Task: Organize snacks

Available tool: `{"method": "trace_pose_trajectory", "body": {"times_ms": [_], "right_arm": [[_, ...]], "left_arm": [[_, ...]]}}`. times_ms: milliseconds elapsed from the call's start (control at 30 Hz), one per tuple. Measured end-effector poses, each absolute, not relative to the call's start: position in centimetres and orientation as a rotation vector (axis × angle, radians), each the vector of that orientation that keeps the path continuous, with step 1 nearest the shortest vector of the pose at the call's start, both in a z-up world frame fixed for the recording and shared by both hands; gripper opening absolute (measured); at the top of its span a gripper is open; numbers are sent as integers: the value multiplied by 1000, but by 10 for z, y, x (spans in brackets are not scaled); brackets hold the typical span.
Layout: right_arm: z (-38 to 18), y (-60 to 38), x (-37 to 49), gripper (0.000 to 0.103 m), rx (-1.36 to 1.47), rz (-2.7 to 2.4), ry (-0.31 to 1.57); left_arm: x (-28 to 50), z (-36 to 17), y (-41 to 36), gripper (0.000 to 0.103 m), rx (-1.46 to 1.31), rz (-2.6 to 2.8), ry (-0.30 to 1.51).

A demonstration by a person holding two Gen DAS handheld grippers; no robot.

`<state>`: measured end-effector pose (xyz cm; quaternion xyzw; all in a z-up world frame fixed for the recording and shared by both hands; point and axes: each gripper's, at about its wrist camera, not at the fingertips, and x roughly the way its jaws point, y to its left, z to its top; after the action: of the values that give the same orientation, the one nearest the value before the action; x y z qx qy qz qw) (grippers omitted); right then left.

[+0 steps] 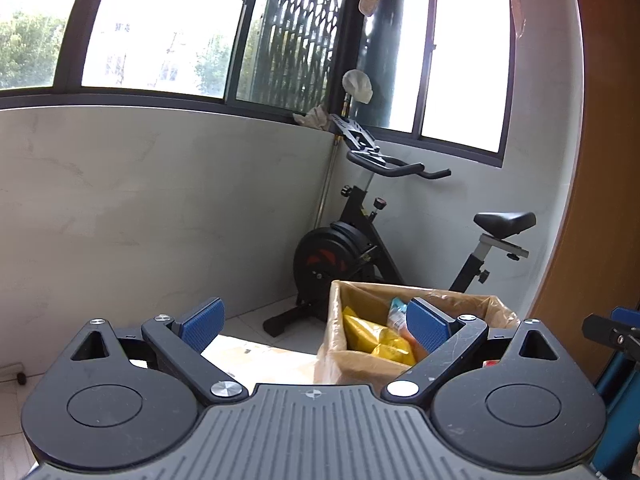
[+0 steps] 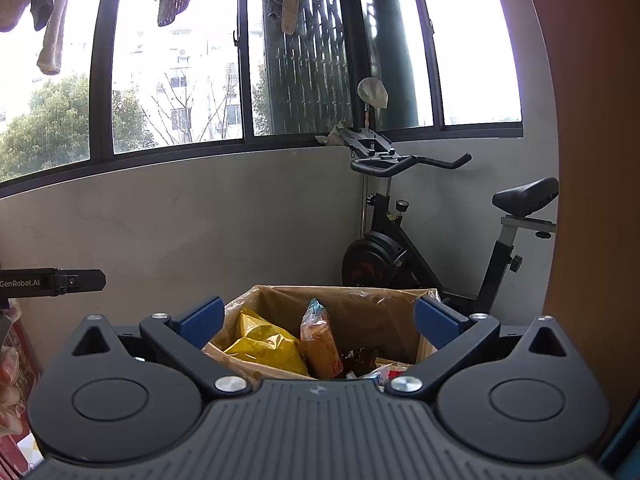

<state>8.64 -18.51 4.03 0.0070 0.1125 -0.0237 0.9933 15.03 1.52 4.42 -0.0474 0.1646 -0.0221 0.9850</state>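
The yellow snack bag (image 2: pixel 262 344) lying against the cardboard box's (image 2: pixel 360 300) left wall looks light, crinkly and slippery, so I would pinch its top seam, while my right gripper (image 2: pixel 318 320) and left gripper (image 1: pixel 316 322) both gape wide, empty.

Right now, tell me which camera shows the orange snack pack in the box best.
Right wrist: the orange snack pack stands in plain sight inside the cardboard box. Left wrist shows only its top, behind a fingertip.
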Motion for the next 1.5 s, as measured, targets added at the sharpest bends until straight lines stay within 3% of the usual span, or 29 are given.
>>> {"method": "trace_pose_trajectory", "body": {"times_ms": [1500], "right_arm": [[38,-183,81,103,-6,-72,223]], "left_arm": [[138,47,13,99,-59,-82,325]]}}
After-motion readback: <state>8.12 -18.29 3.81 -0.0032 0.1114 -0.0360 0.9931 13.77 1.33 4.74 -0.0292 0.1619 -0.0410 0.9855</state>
